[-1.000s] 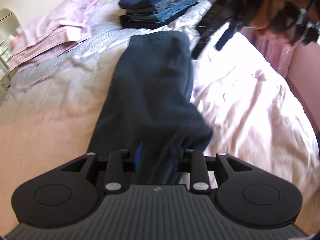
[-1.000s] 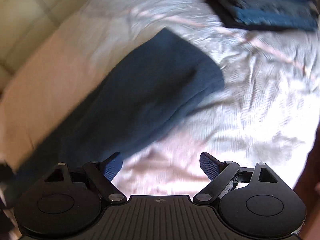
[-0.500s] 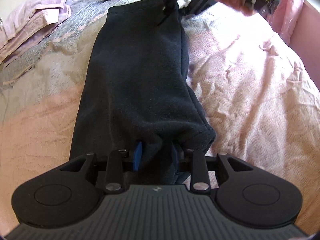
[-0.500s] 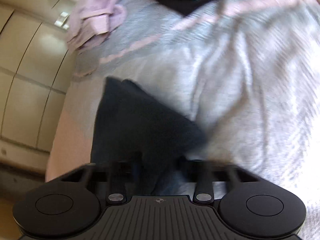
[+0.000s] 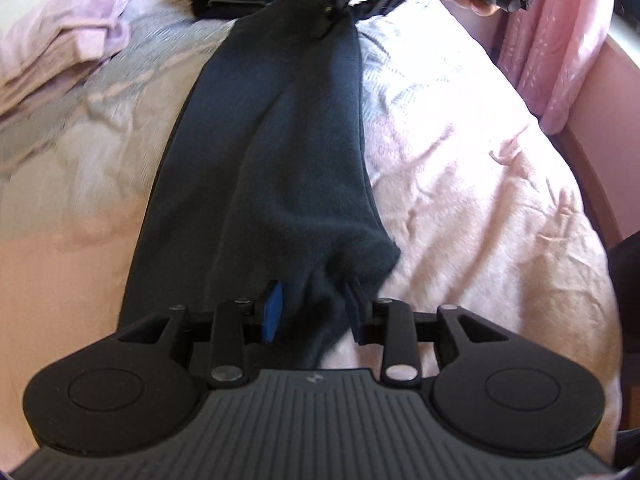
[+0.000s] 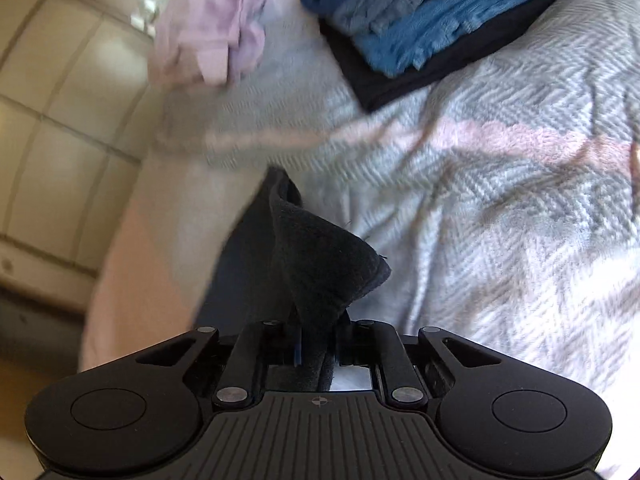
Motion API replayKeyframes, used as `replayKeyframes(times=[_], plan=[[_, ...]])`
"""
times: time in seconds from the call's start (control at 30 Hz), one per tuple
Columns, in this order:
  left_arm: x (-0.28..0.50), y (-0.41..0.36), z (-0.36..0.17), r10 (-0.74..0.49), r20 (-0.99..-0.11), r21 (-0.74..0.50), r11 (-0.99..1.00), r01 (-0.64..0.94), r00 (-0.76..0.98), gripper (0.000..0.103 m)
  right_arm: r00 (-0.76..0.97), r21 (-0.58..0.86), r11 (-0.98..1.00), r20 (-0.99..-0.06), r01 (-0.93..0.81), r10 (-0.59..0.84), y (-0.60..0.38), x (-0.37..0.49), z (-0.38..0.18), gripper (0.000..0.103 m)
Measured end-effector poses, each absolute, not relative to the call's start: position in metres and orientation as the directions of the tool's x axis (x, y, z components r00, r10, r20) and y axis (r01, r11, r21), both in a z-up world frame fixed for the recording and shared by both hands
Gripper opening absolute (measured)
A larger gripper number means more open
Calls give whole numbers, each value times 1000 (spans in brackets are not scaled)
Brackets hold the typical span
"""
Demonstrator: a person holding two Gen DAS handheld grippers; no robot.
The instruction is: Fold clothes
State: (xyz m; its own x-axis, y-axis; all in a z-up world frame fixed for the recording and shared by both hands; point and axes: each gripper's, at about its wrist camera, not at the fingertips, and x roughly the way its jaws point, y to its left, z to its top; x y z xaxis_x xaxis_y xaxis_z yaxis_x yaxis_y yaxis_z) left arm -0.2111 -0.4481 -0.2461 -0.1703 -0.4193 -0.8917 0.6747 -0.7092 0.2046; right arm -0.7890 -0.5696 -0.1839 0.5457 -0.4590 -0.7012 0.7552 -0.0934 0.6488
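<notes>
— Where's the long dark navy fleece garment (image 5: 280,152)?

— Stretched along the pink-and-grey bedspread (image 5: 472,184). The left gripper (image 5: 312,312) has its near end bunched between its blue pads, jaws easing apart. The right gripper (image 6: 316,344) is closing on the far corner.

— Any bins?

— None that I can see. Only a folded stack of blue and black clothes (image 6: 440,20) far off, with crumpled lilac cloth (image 6: 212,28) to its left.

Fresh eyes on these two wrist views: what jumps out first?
A long dark garment stretched down the middle of the bed, bunched in the left gripper near the camera, jaws opening, and pinched by the right gripper at its far end, jaws closing. Beyond it sits a stack of folded blue clothes.
</notes>
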Motion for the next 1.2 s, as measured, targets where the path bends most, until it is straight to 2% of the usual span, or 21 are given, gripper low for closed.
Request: replayKeyframes(times=[0.1,0.2,0.27,0.33,0.4,0.5,0.63,0.73,0.8,0.83,0.87,0.9,0.97,1.0,1.1,1.2], plan=[[-180,-429,-233,-433,-889,193,-651,734,-151,33,441,547,-111,-764,830,-471,-554,-785,-169,38],[-137,-417,-223,-458,-883,201,-570,796,-105,34,284,377,-85,-811,922,-511,-541,-775,-142,39],[-103,-415,-218,-474,-879,213,-499,840,-59,37,254,279,45,-783,959,-568,-535,-758,-117,39],[-68,-424,-220,-484,-875,244,-438,865,1,37,307,202,240,-760,949,-572,-541,-732,-99,39],[-38,-441,-225,-498,-866,267,-401,876,36,39,368,110,457,-767,883,-526,-558,-700,-93,39],[0,-474,-239,-485,-874,239,-350,906,44,40,405,-22,696,-800,718,-443,-590,-653,-98,39],[26,-499,-263,-436,-900,190,-365,911,13,40,361,-103,881,-885,461,-293,-630,-606,-127,39],[37,-509,-277,-383,-923,138,-403,905,-30,39,308,-147,950,-922,277,-233,-645,-585,-148,39],[40,-512,-282,-348,-936,101,-418,903,-56,36,273,-139,970,-943,197,-191,-654,-577,-164,39],[41,-512,-282,-335,-940,91,-424,901,-63,25,255,-133,977,-951,167,-173,-656,-574,-171,39],[41,-512,-282,-323,-944,86,-429,899,-64,9,243,-131,980,-956,149,-164,-658,-572,-177,39],[40,-511,-281,-314,-948,93,-435,895,-54,3,242,-130,980,-956,153,-165,-661,-573,-180,39],[39,-504,-274,-321,-946,110,-452,885,-47,3,243,-125,973,-955,194,-171,-665,-575,-182,10],[40,-500,-266,-331,-943,118,-449,886,-42,2,242,-126,969,-954,214,-177,-665,-576,-181,4],[51,-493,-244,-375,-926,122,-403,907,-42,3,261,-146,962,-943,232,-206,-658,-576,-163,3],[62,-494,-249,-372,-928,117,-358,927,-27,3,312,-158,957,-922,242,-230,-658,-573,-152,3]])
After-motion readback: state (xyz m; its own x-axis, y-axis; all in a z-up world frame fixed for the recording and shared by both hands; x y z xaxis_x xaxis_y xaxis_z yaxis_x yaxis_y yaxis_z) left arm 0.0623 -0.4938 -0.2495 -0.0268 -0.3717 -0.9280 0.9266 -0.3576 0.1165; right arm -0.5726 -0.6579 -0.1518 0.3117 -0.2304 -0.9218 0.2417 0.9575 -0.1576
